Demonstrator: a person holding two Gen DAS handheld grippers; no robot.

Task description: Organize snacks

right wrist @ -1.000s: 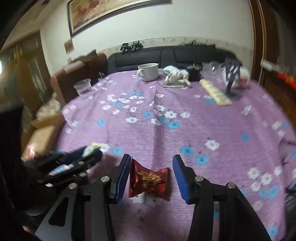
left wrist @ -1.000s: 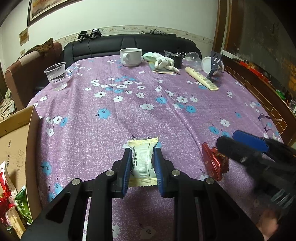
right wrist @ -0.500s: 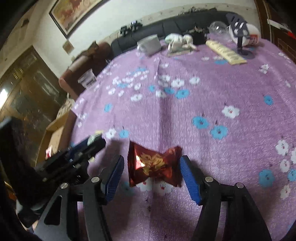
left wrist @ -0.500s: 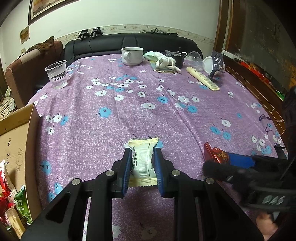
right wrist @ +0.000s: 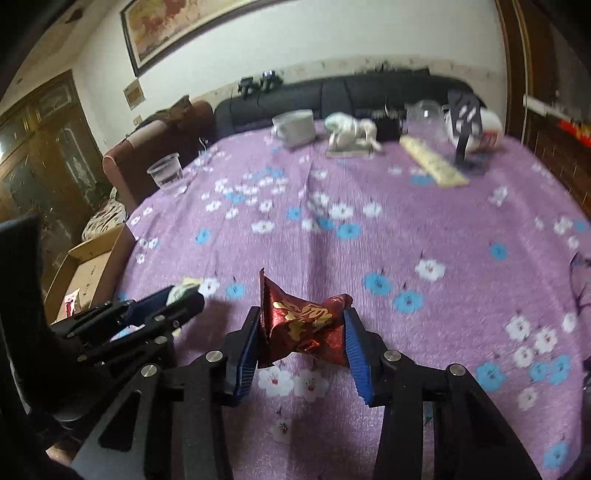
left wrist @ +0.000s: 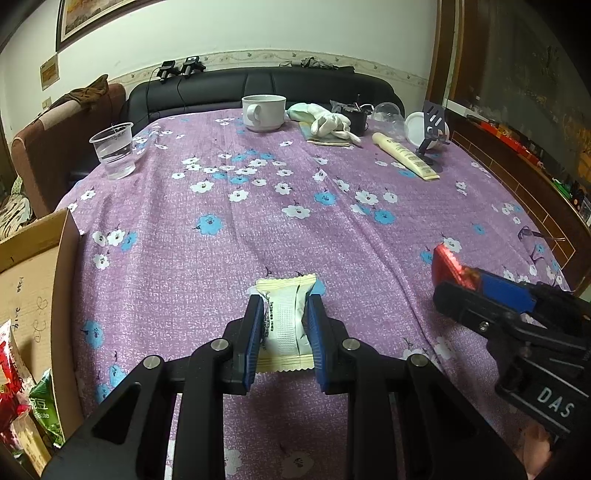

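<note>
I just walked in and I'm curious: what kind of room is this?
Most likely a home living or dining room: a black sofa behind a table with a flowered purple cloth, a framed picture on the wall.

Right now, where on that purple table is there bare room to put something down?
The wide middle of the tablecloth is bare, between the plastic cup, the mug and the two held snacks. The far right corner is crowded: glove, long packet, small stand.

1. I'm working in a home living room: a black leather sofa (left wrist: 258, 86) stands behind the worktop (left wrist: 258, 221), a framed painting (right wrist: 184, 29) hangs above.
2. A flowered purple cloth covers the worktop, carrying a white mug (left wrist: 263, 112) and plastic cup (left wrist: 114, 149).
3. A carved wooden cabinet (right wrist: 44, 147) stands at the left wall.
</note>
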